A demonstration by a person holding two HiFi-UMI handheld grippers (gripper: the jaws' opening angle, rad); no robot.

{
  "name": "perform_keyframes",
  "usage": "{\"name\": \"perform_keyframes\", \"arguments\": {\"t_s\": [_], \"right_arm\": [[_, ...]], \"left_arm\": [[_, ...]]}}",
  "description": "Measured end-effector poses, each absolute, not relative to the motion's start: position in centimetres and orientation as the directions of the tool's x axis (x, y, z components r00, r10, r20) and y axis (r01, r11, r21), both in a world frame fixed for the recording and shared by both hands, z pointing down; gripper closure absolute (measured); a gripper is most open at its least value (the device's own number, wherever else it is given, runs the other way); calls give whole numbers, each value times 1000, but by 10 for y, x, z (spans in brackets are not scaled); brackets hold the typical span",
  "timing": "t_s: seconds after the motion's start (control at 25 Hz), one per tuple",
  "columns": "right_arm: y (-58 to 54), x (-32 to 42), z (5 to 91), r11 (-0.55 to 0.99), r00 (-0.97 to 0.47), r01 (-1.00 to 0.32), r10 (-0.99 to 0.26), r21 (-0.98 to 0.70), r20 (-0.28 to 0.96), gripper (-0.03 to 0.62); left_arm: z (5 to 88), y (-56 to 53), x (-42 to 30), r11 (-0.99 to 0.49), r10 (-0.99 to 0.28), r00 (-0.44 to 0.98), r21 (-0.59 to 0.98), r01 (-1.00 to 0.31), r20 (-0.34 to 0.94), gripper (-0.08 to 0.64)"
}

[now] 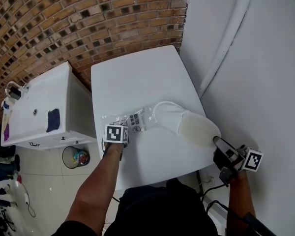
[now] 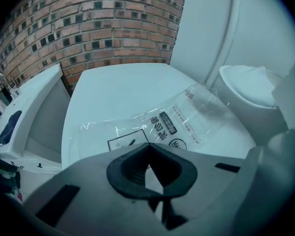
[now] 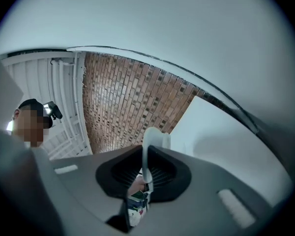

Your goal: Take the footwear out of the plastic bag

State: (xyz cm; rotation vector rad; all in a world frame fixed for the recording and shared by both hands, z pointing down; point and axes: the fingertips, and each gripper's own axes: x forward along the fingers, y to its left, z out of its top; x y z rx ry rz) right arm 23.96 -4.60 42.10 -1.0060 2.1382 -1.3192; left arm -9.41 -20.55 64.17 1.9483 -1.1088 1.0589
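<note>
Currently logged: extraction step, late stage by judgement.

- Table: white, set against a brick wall on the far side and a white wall on the right.
- Plastic bag: clear film with printed labels, lying flat and mostly slack at the table's near left. Its mouth faces right.
- Slipper: white, the footwear item, resting on the table right of the bag. Most of its length is out. The toe meets the bag's right end, and whether it sits just inside the mouth cannot be told. The heel end reaches the table's near right corner.
- Left gripper: jaws closed, tips together on the bag's near left edge, apparently pinching the film to anchor it.
- Right gripper: clamped on a thin white edge of the slipper at its heel end, just off the near right corner.
- White cabinet: stands left of the table, apart from it, and takes no part.

Next move, as judged: draw the slipper farther right and near until the toe clears the film. The left grip must hold firm so the bag does not trail along.
</note>
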Motion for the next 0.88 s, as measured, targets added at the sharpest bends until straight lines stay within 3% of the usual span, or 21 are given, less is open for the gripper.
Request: {"name": "perform_keyframes", "arguments": {"t_s": [0.36, 0.68, 0.88], "right_arm": [[-32, 206, 438, 270, -705, -289, -709, -918, 14, 557], [-25, 166, 470, 234, -793, -253, -606, -939, 62, 557], [-25, 138, 493, 205, -828, -213, -557, -955, 65, 555]], "left_arm": [[626, -224, -78, -443, -395, 385, 194, -875, 834, 546], [597, -224, -73, -445, -467, 470, 260, -857, 750, 443], [568, -222, -81, -443, -524, 493, 271, -854, 695, 439]]}}
